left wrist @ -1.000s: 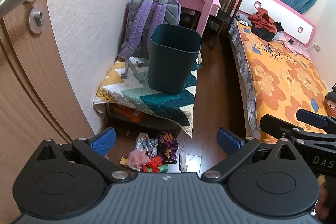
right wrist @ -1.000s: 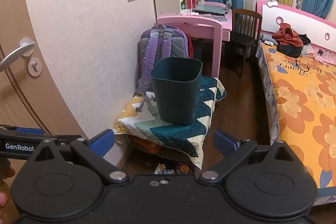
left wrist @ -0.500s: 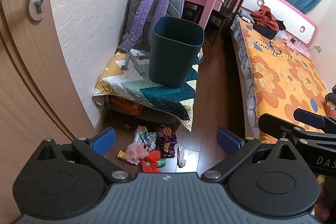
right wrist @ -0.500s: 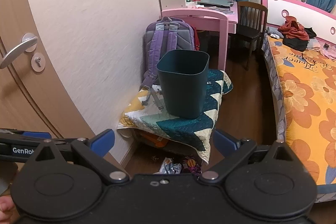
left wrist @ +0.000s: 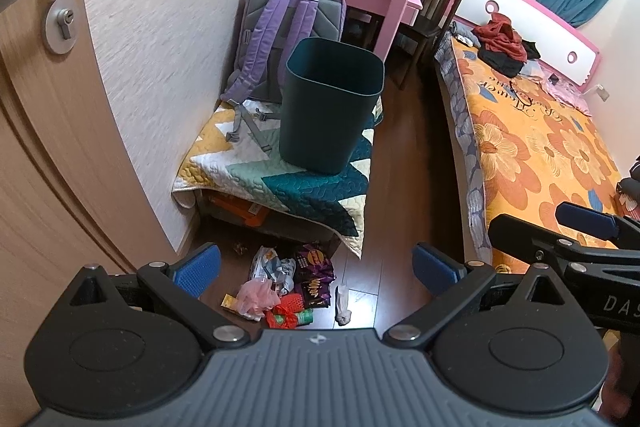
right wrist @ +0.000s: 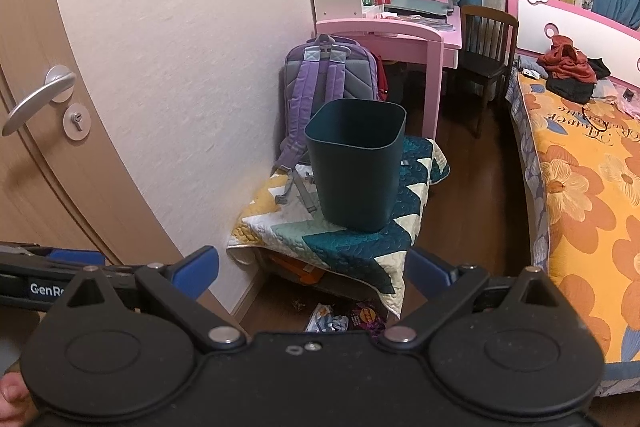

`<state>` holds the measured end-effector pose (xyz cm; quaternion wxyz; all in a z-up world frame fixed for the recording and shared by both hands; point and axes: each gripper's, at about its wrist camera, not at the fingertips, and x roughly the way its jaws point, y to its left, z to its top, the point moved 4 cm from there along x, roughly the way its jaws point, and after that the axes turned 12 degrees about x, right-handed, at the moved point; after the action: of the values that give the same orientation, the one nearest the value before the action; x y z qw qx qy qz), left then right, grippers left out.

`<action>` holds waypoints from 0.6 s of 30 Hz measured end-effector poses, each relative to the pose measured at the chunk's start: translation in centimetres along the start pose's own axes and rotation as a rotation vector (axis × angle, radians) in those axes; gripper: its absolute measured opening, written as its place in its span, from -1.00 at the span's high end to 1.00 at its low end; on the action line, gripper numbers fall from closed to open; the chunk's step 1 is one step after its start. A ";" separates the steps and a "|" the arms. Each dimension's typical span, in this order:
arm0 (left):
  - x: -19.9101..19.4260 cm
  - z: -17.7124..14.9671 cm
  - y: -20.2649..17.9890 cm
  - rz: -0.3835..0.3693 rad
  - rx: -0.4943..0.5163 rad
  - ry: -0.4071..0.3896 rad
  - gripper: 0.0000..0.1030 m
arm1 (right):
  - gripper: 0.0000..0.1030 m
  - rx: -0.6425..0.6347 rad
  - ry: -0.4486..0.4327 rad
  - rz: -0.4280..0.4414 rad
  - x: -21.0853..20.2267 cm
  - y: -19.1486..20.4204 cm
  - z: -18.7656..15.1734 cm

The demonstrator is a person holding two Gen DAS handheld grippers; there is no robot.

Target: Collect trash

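Two claws are in view, and both stand released with nothing between their blue pads: the left claw [left wrist: 315, 269] hangs above the floor litter, and the right claw [right wrist: 313, 269] sits higher, facing the bin. One dark teal bin [left wrist: 330, 105] stands upright on a low worktop [left wrist: 280, 183] covered by a quilt in teal, yellow and white, against the wall. One purple backpack [left wrist: 286, 35] leans behind the bin, touching the quilt with its straps.

The trash [left wrist: 288, 287] lies in one loose heap on the wooden floor, just in front of the worktop. In it I count one pink plastic bag [left wrist: 256, 297], one crumpled white-and-blue wrapper [left wrist: 274, 263], two dark purple snack packets [left wrist: 314, 275], one red mesh piece [left wrist: 286, 309], one small green item beside it, one yellow scrap [left wrist: 229, 302], and one whitish twist [left wrist: 343, 305] lying a little apart to the right. One bed [left wrist: 540, 155] with an orange flowered cover runs along the right side.
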<state>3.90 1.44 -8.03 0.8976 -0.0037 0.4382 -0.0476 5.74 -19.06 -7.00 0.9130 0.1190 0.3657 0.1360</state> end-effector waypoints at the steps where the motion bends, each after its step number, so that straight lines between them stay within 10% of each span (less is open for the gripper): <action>1: 0.0 0.0 0.0 0.000 0.000 0.000 -1.00 | -0.94 0.001 0.001 -0.001 0.0 0.0 0.0; 18: 1.0 1.1 -0.1 0.004 0.004 0.014 -1.00 | -0.92 -0.002 0.017 0.002 0.9 0.0 0.6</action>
<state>5.34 1.24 -8.12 0.8947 -0.0005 0.4442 -0.0466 6.76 -18.87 -7.13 0.9099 0.1172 0.3732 0.1381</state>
